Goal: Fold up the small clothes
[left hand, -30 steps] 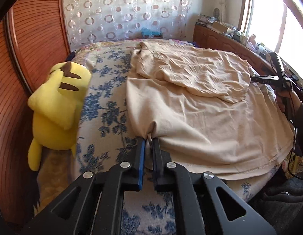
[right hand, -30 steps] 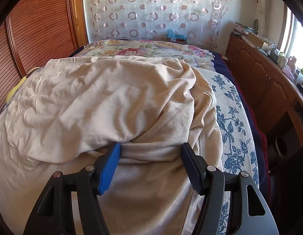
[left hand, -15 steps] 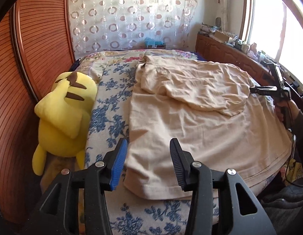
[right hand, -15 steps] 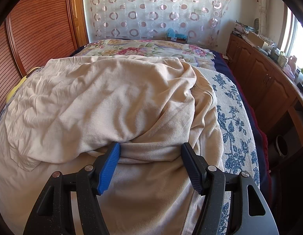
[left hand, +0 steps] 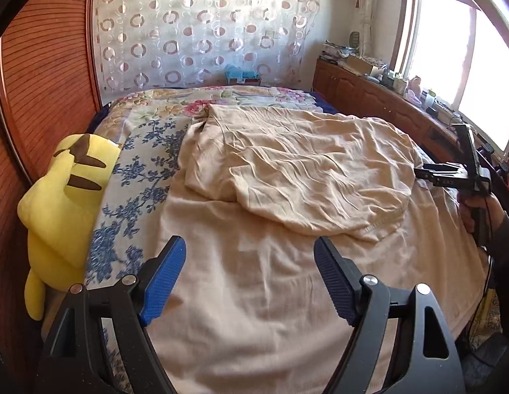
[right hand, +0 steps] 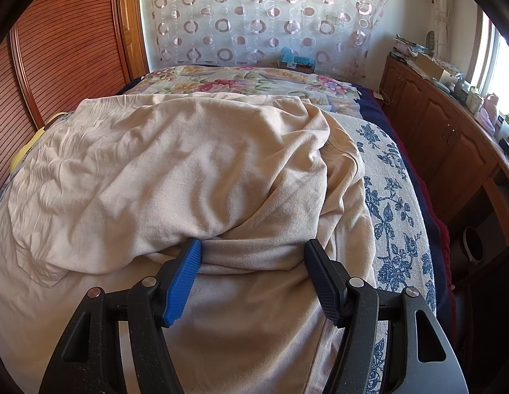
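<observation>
beige shirt [left hand: 287,262] spread across the bed [left hand: 139,151], one side already flapped over the middle. left gripper [left hand: 249,275] wide apart above the near hem, empty. right gripper [right hand: 251,275] apart, straddling a bunched ridge, likely not gripping. risk: closing there drags both layers, skewing the fold. count: one shirt, two grippers, one yellow plush [left hand: 63,203].

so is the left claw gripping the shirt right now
No, the left claw is wide open above the beige shirt, with bare fabric visible between its pads and nothing pinched.
</observation>
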`<state>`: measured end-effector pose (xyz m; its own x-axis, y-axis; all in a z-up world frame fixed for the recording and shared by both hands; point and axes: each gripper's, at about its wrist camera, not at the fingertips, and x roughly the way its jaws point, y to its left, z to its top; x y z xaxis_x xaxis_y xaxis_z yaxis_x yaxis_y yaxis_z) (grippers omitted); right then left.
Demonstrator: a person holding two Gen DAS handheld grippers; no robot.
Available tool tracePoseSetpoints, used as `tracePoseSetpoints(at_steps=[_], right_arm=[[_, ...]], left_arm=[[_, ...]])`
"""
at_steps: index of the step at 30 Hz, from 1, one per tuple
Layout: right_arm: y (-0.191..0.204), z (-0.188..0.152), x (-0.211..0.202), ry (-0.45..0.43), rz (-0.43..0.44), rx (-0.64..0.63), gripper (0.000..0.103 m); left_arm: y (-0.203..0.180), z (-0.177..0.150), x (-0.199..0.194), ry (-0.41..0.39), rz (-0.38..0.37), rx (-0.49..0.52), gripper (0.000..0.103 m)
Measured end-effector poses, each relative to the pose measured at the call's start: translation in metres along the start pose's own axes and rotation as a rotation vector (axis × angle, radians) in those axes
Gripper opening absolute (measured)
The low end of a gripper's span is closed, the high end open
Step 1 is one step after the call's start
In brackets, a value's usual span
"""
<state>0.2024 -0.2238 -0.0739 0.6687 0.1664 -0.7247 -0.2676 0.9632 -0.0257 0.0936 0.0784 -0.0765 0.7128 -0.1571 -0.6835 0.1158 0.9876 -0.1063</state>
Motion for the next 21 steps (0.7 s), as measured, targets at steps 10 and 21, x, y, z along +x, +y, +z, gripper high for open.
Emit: tracePoseSetpoints(at_steps=[10,21], right_arm=[[0.000,0.000,0.000,0.001,-0.002,0.001,0.067],[0.000,0.000,0.000,0.002,-0.003,0.002,0.067]], left_arm=[[-0.007,0.020,0.050,0.068,0.031,0.004,0.081],[-0.011,0.018,0.078,0.129,0.064,0.020,0.081]])
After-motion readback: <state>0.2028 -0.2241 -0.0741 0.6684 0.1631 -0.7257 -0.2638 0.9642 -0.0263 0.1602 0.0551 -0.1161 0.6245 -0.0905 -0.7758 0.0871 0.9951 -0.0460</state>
